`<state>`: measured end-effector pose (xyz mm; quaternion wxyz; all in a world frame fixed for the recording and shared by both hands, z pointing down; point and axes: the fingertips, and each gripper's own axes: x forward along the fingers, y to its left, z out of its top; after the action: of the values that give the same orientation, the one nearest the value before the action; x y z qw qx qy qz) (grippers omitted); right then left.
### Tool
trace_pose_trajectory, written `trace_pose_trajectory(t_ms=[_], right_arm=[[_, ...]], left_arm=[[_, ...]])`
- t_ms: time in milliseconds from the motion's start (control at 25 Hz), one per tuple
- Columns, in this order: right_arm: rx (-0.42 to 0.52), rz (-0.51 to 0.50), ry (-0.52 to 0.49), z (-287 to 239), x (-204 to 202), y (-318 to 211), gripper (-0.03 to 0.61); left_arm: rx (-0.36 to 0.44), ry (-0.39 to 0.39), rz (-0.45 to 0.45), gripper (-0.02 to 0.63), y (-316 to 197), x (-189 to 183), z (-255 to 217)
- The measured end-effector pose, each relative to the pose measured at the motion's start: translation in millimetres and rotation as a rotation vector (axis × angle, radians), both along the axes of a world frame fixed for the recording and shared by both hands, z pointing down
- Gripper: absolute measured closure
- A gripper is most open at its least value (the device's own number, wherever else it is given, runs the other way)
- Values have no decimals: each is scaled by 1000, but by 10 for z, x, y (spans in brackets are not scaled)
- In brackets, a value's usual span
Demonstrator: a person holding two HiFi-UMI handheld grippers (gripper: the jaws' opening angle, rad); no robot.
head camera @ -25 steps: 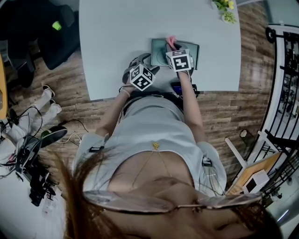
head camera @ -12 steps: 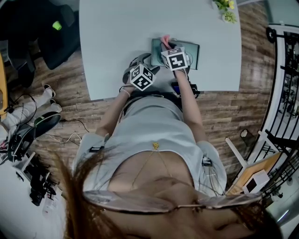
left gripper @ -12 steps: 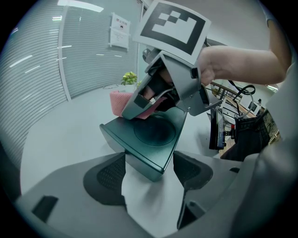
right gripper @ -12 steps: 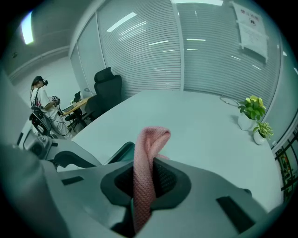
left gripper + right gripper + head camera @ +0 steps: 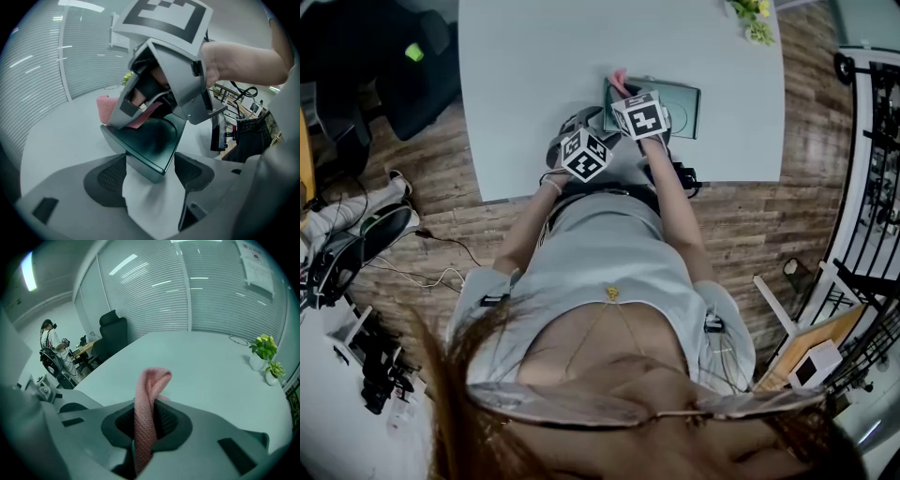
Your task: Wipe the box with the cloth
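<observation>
A flat dark green box (image 5: 677, 97) lies near the front edge of the pale table (image 5: 534, 66). My right gripper (image 5: 623, 89) is shut on a pink cloth (image 5: 617, 77) and holds it over the box's far left corner. In the right gripper view the cloth (image 5: 149, 401) stands folded up between the jaws of the right gripper (image 5: 149, 430). My left gripper (image 5: 602, 127) is at the box's near left corner. In the left gripper view that corner of the box (image 5: 150, 140) is wedged between the jaws of the left gripper (image 5: 150, 177), touching both pads.
A small potted plant (image 5: 753, 19) stands at the table's far right corner. An office chair (image 5: 412, 66) stands on the floor left of the table, cables and gear (image 5: 356, 281) farther left. A person (image 5: 49, 341) stands by desks beyond the table.
My right gripper has slid the pink cloth leftward across the box top, from near the middle to the left end. The left gripper and the box have stayed put.
</observation>
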<state>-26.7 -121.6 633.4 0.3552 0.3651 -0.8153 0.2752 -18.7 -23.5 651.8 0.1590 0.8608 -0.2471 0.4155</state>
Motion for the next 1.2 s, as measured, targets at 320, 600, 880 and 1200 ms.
trace_pose_trajectory(t_ms=[320, 600, 880, 1200], right_arm=[[-4, 10, -30, -3, -76, 0, 534], [40, -3, -39, -23, -66, 4, 534], [95, 29, -57, -247, 163, -1, 534], [121, 107, -12, -451, 707, 66, 532]], left_arm=[[-2, -1, -1, 291, -1, -16, 12], [7, 4, -7, 291, -4, -12, 7], [5, 3, -8, 291, -16, -11, 19], [5, 2, -10, 291, -19, -23, 21]])
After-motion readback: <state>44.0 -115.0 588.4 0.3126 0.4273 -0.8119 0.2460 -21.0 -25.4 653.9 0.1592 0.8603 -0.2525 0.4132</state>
